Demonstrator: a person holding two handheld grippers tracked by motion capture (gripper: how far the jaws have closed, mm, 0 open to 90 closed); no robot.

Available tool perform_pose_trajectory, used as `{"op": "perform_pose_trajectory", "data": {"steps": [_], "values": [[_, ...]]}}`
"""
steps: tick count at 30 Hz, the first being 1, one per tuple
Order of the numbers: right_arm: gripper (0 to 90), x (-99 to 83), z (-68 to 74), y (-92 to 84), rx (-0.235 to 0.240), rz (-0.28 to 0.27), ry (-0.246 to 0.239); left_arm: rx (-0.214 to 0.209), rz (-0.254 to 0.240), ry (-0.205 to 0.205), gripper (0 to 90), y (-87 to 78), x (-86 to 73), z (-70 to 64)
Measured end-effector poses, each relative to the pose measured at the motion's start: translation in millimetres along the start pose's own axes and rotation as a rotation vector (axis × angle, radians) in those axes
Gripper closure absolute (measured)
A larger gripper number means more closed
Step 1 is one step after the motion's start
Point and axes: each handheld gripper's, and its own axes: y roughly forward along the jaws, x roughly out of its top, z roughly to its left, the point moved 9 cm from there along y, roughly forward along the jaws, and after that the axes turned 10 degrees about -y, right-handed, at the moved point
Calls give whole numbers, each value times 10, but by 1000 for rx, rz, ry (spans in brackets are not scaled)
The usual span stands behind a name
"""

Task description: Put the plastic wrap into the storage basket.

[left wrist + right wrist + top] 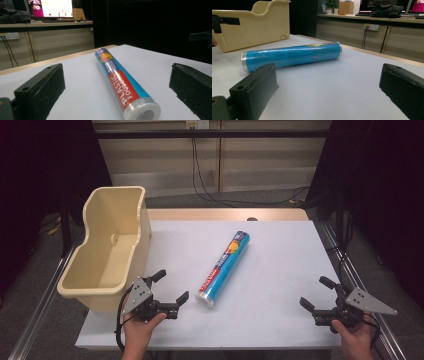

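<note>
The blue roll of plastic food wrap [223, 268] lies on its side mid-table on the white board [280, 285], just right of the cream plastic tub [107, 247]. My left gripper [171, 286] sits near its closer end, jaws spread, nothing between them. My right gripper [316, 292], well apart, is spread too.

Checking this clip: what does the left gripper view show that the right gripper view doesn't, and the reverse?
Left gripper view alone: the roll of plastic food wrap seen nearly end-on, its red label with white lettering and its clear end cap facing the camera. Right gripper view alone: the beige plastic bin behind the roll, and the roll's plain blue side lying crosswise. Both: the roll on the white table, framed by open black jaws with nothing between them.
</note>
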Motion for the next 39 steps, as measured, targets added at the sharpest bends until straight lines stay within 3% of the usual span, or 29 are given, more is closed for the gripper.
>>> {"op": "perform_pose_trajectory", "data": {"steps": [15,27,39], "values": [[10,-19,26,15,5,14,-19,15,35,16,0,187,10,-1],[12,-33,60,27,18,23,-31,34,62,-1,0,430,40,48],[12,-39,70,26,21,30,-38,13,109,11,3,828,81,-22]]}}
